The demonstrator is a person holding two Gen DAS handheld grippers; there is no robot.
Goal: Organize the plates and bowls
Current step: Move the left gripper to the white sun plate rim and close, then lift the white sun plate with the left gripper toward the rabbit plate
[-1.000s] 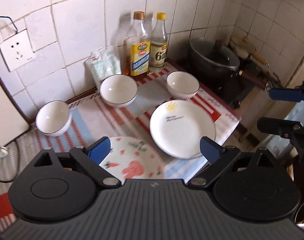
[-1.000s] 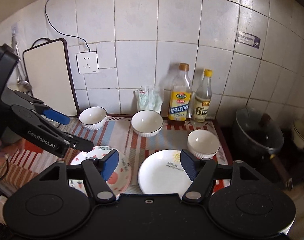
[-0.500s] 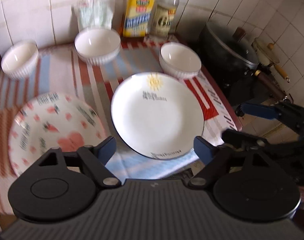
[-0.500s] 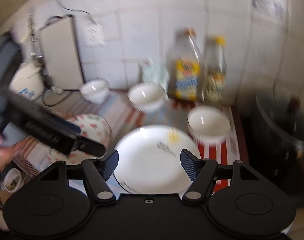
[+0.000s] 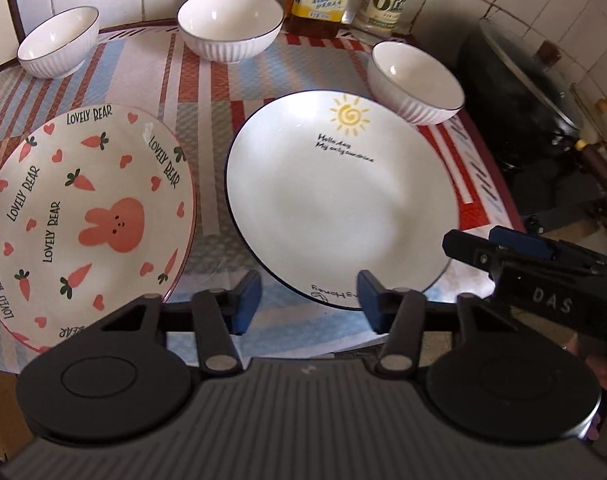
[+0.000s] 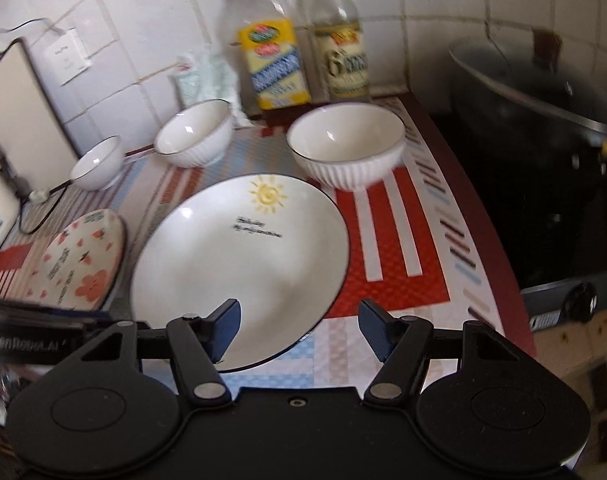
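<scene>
Sun plate (image 5: 339,200): white, dark rim, sun motif. Lies flat at the centre of the striped cloth (image 5: 207,80) on the worktop. Near edge points to 6 o'clock, toward both claws.

Bunny plate (image 5: 83,216) just beside it at 9 o'clock, rims apart. Three ribbed white bowls, all separate: right bowl (image 5: 415,80) at 1 o'clock, nearly touching the sun plate's rim; middle bowl (image 5: 231,24) at 11 o'clock; left bowl (image 5: 57,52) farther out toward 10 o'clock.

Left claw (image 5: 309,300): jaws closing, part-way in, straddling the sun plate's near rim. Pads not pressing on it; nothing held. Right claw (image 6: 299,326): jaws easing closed, wide apart, over the same rim toward its 5 o'clock edge. Nothing held.

Step in hand, by my reading: taking the sun plate by its near rim.
- Slide one pad under the lip, the other on top.
- Grip well onto the rim before lifting.
- Lift level, away from the right bowl.
- Two claws on one rim is crowded; keep them apart.

View differences:
- Left wrist view reads the lettering on both plates and shows the right claw's arm at 4 o'clock.
- Right wrist view, blurred, alone shows the wall socket (image 6: 67,56) and white board (image 6: 27,116) at 10 o'clock, plus both bottles to their caps.
</scene>
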